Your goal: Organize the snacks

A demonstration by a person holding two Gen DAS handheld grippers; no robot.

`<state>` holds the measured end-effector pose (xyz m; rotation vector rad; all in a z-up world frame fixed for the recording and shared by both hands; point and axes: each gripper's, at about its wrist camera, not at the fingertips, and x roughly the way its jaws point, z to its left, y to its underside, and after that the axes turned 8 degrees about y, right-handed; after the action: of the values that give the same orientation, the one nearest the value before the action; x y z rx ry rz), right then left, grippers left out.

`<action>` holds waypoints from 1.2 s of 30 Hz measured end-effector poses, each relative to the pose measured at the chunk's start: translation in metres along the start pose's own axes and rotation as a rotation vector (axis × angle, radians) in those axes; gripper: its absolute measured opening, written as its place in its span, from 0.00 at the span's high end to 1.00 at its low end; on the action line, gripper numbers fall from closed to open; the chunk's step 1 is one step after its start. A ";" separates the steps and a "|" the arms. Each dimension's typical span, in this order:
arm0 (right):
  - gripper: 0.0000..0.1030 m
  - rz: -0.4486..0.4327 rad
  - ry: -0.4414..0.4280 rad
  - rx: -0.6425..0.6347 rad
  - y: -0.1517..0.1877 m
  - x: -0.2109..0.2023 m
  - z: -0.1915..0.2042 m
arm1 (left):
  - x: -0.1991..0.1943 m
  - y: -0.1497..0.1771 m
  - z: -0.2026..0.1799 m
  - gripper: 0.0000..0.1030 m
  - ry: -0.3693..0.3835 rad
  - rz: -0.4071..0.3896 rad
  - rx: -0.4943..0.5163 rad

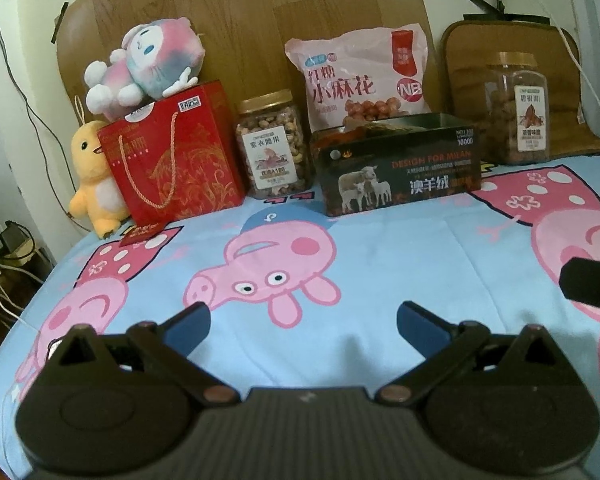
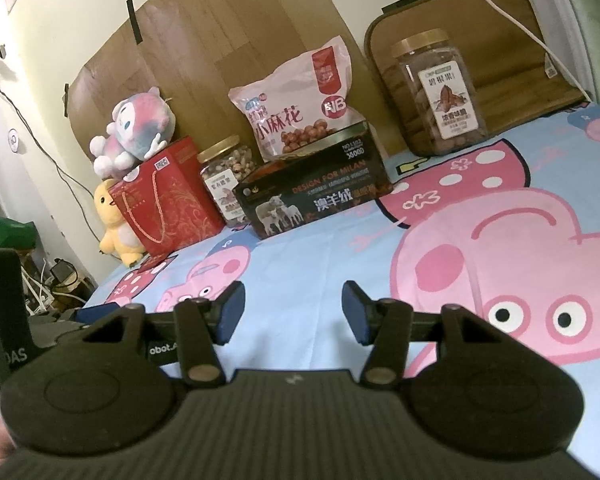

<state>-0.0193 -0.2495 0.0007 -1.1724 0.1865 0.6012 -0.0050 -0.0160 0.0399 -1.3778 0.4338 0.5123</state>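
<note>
Left gripper [image 1: 303, 320] wide apart, holding nothing; right gripper [image 2: 293, 310] likewise. Back row along headboard: red gift bag [image 1: 176, 156], nut jar [image 1: 274, 144], pink pouch "小麻花" "NB" [image 1: 360, 76], dark box "DESIGN FOR MILAN" [image 1: 396, 168], second jar [image 1: 516, 108]. Two jars, two plush toys. Bedsheet [image 1: 400, 264] bare between grippers and row.

Pink plush [image 1: 148, 64] atop red gift bag [image 1: 176, 156] — yellow chick plush [image 1: 90, 178] beside it.

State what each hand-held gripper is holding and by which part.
Nothing is held. The left hand-held gripper and the right hand-held gripper are both open over the bedsheet.
</note>
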 end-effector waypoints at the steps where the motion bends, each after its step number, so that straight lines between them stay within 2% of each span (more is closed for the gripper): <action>1: 0.44 -0.001 0.002 0.000 0.000 0.000 0.000 | 0.000 0.000 0.000 0.00 0.001 0.002 0.000; 12: 0.41 -0.009 0.007 0.012 0.000 -0.002 -0.003 | 0.003 0.000 -0.003 0.00 0.043 0.059 -0.014; 27: 0.40 -0.018 0.006 0.019 -0.001 -0.005 -0.005 | -0.001 -0.002 -0.006 0.00 0.065 0.063 -0.013; 36: 0.40 -0.019 0.007 0.022 -0.002 -0.005 -0.005 | 0.000 -0.001 -0.008 0.00 0.084 0.093 -0.019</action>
<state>-0.0217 -0.2558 0.0023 -1.1544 0.1875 0.5771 -0.0038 -0.0242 0.0396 -1.4061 0.5645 0.5366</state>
